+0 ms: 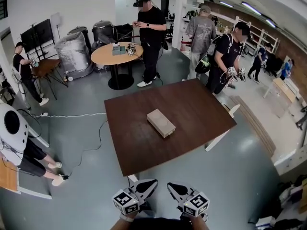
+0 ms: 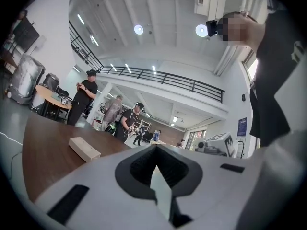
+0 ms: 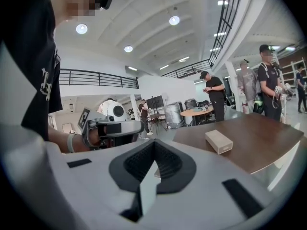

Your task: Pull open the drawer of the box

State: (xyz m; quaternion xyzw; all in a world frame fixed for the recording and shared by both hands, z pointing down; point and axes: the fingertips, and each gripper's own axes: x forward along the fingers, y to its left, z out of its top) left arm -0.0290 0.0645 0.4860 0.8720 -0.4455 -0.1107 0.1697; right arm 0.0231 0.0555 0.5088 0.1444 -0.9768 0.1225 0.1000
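Note:
A small beige box lies flat near the middle of the dark brown table; its drawer looks closed. The box also shows in the left gripper view and in the right gripper view. Both grippers hang off the table's near edge, close to the person's body and well short of the box. My left gripper has its jaws together and holds nothing. My right gripper is also shut and empty, with the left gripper visible beside it.
Several people stand beyond the table's far side, one by a round wooden table. A person sits at the left next to a white cable on the grey floor. A white chair stands at the table's right edge.

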